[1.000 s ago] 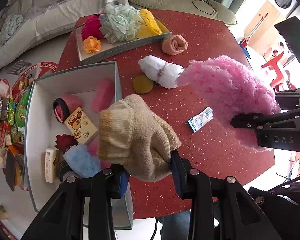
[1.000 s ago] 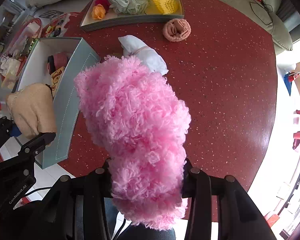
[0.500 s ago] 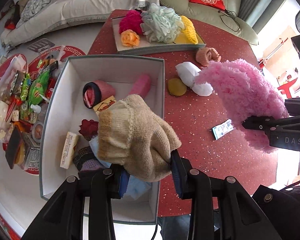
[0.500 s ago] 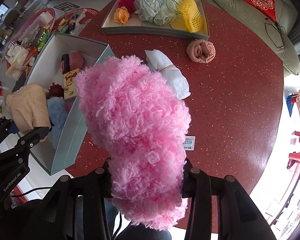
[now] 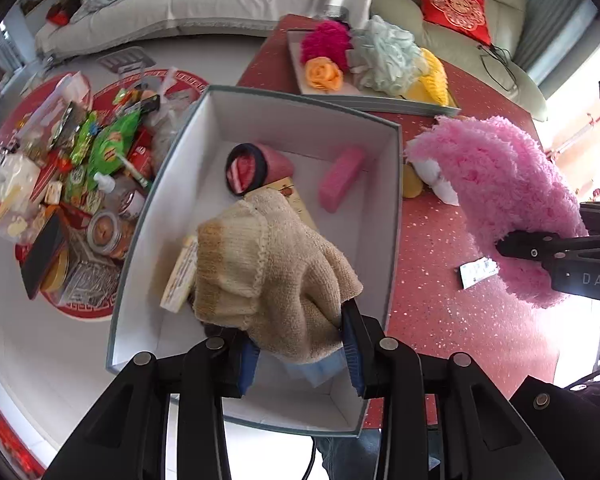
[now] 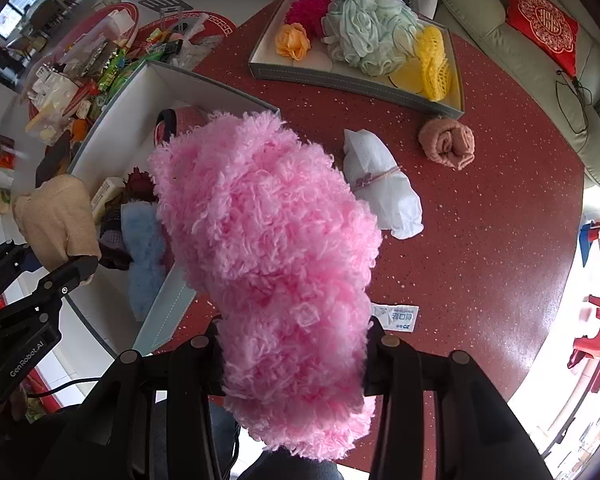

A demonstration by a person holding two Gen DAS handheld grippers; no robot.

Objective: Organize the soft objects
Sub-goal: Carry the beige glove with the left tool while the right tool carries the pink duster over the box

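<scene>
Left gripper: your left gripper (image 5: 300,354) has its fingers clamped on the beige knitted glove (image 5: 268,276), which now hangs over the open white box with grey outer walls (image 5: 396,216); a second ago it hung over the box's right wall and the red speckled bench (image 5: 440,280).

Right gripper: your right gripper (image 6: 294,354) has its fingers pressed into the fluffy pink plush bundle (image 6: 268,232), held above the bench just right of the box, much as it was a second ago.

What changed: you have carried both loads leftward, and the whole box interior now sits under the left camera.

Box contents: a rolled pink-and-black sock (image 5: 252,166), a pink rectangular sponge (image 5: 340,184), a pale blue fluffy piece (image 6: 144,248) and a dark red flower (image 6: 140,184) lie inside, with some small cartons.

What it means: I judge the glove is placed for release; spreading the left fingers should drop it onto the things at the near end.

Next for the plush: it looks bulky, so bring it further over the far half, where white floor shows.

Still loose: a white tied cloth roll (image 6: 384,188) and a dusty-pink rolled towel (image 6: 446,142) remain on the bench.

Risk: the plush may catch the box rim.
</scene>
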